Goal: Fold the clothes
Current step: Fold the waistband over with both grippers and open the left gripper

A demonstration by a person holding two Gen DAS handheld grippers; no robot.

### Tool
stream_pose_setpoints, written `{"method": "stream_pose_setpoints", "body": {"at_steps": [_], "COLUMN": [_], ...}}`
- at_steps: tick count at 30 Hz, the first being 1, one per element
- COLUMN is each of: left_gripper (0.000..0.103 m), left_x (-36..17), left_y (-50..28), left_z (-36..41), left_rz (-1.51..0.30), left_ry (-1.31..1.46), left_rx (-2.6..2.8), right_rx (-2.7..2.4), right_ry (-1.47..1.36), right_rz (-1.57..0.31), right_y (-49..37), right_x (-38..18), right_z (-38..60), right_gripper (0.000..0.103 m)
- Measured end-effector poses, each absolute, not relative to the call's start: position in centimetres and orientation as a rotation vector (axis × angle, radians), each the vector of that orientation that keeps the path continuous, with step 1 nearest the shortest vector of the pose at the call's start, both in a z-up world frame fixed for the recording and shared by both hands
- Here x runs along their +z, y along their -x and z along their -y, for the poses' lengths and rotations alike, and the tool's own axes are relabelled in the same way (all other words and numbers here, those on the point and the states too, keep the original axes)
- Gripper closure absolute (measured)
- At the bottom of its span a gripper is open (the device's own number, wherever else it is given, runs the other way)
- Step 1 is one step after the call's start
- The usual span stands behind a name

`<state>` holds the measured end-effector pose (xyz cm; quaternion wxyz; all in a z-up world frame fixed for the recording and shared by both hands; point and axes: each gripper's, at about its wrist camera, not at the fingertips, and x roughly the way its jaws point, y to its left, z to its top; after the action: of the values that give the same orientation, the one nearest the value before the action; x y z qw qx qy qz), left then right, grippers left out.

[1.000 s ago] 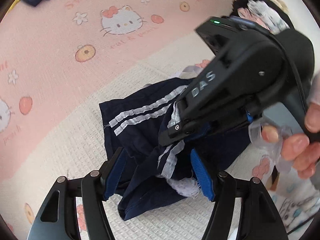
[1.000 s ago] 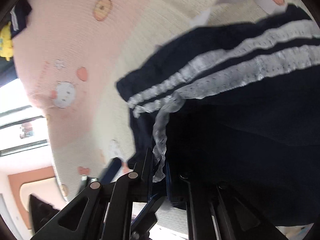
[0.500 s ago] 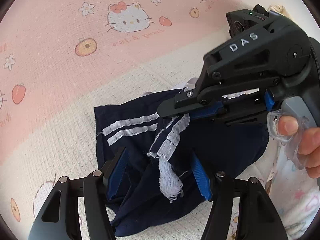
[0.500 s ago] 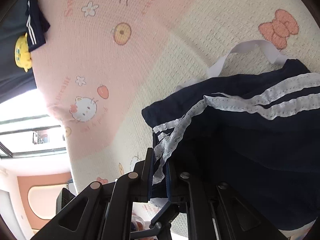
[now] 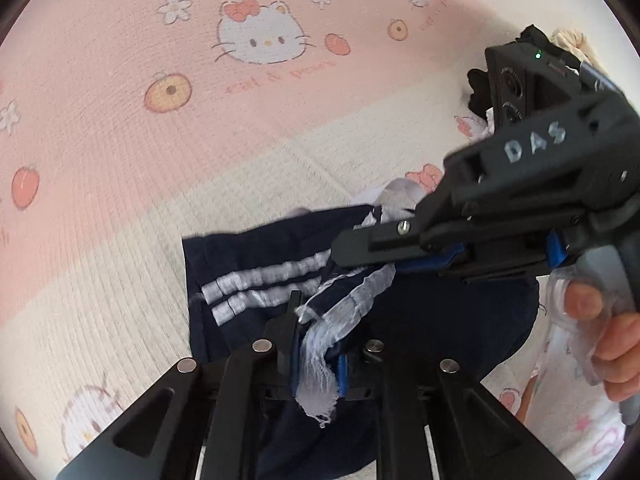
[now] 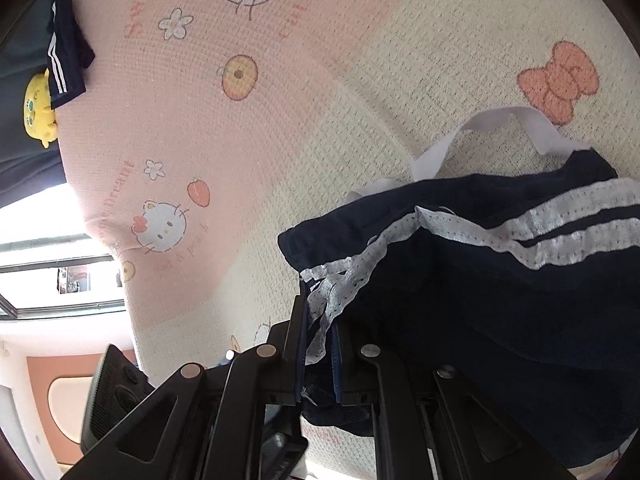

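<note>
Above the pink cartoon blanket (image 5: 120, 168), the left gripper (image 5: 318, 356) is closing on the navy shorts' (image 5: 248, 248) lace trim (image 5: 320, 368), while the right gripper (image 6: 318, 344) clamps the same trim.

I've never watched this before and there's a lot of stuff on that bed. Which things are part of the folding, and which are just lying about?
In the job:
- navy shorts with white stripes
- left tongs, closing on the shorts' striped edge
- right tongs, shut on the same shorts

Lying about:
- pink cartoon-cat blanket
- yellow plush toy
- another navy striped garment
- dark clothing heap
</note>
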<state>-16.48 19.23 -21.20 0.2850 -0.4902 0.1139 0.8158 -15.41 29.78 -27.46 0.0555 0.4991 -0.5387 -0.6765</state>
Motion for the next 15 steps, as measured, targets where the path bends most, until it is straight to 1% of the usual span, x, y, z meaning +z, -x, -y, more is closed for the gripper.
{"method": "stream_pose_setpoints", "body": {"at_steps": [6, 9, 15], "left_gripper": [0.092, 0.092, 0.092], "left_x": [-20.7, -22.2, -23.1], "left_y": [18.7, 20.5, 22.5], "left_z": [-19.0, -18.7, -17.6], "left_rz": [-0.377, -0.385, -0.367], "left_ry": [1.285, 1.323, 1.409], "left_rx": [2.167, 2.183, 2.196], "right_rx": [-2.064, -2.069, -2.076], "right_ry": [-1.528, -1.558, -1.597], "right_rz": [1.640, 1.625, 1.583], "right_y": [17.0, 18.2, 20.4], "right_x": [-27.1, -27.0, -27.5], "right_z": [-29.6, -29.4, -28.6], "right_gripper": [0.094, 0.094, 0.094]}}
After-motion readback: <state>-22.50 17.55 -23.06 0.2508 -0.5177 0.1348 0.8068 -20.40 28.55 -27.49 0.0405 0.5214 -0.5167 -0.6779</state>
